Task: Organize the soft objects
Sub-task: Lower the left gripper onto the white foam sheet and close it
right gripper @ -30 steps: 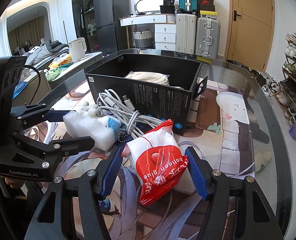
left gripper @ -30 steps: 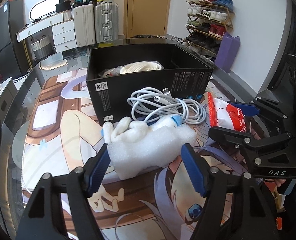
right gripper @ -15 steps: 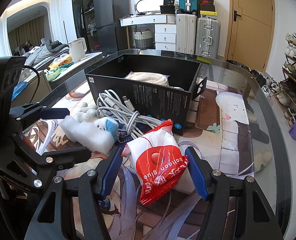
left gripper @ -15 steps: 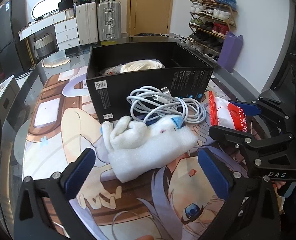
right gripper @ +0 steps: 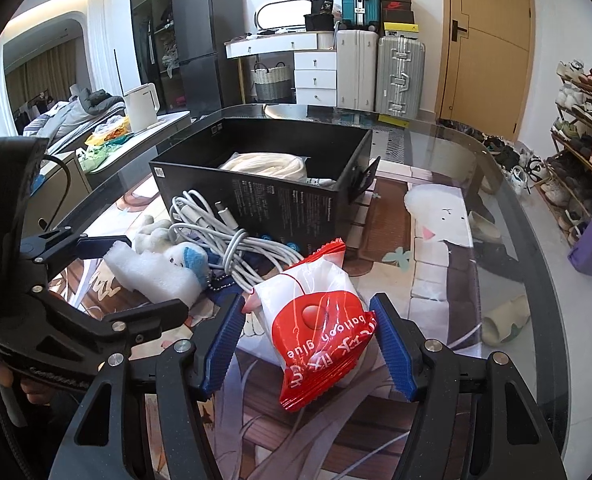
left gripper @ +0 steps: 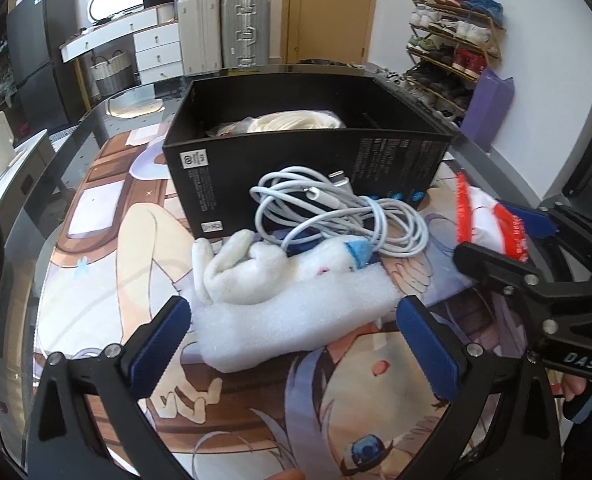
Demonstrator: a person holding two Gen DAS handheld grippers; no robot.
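Observation:
A white foam block (left gripper: 296,320) lies on the printed mat, with a white plush toy (left gripper: 256,268) on it and a coiled white cable (left gripper: 335,212) behind. My left gripper (left gripper: 296,344) is open, its blue pads on either side of the foam block without touching it. My right gripper (right gripper: 309,344) is open around a red and white balloon glue packet (right gripper: 315,320) lying on the mat. A black box (left gripper: 303,160) behind holds a coil of white rope (left gripper: 296,122). The foam (right gripper: 152,276), the cable (right gripper: 224,236) and the box (right gripper: 288,200) also show in the right wrist view.
The glass table (right gripper: 495,200) carries a printed anime mat (left gripper: 116,260). The right gripper's body (left gripper: 535,280) stands close at the left view's right. Suitcases (right gripper: 379,68), drawers, a fridge and a shoe rack (left gripper: 451,44) stand beyond the table.
My left gripper opened wide off the foam block, then narrowed a little around it. The foam block and plush settled on the mat. My right gripper stayed around the packet.

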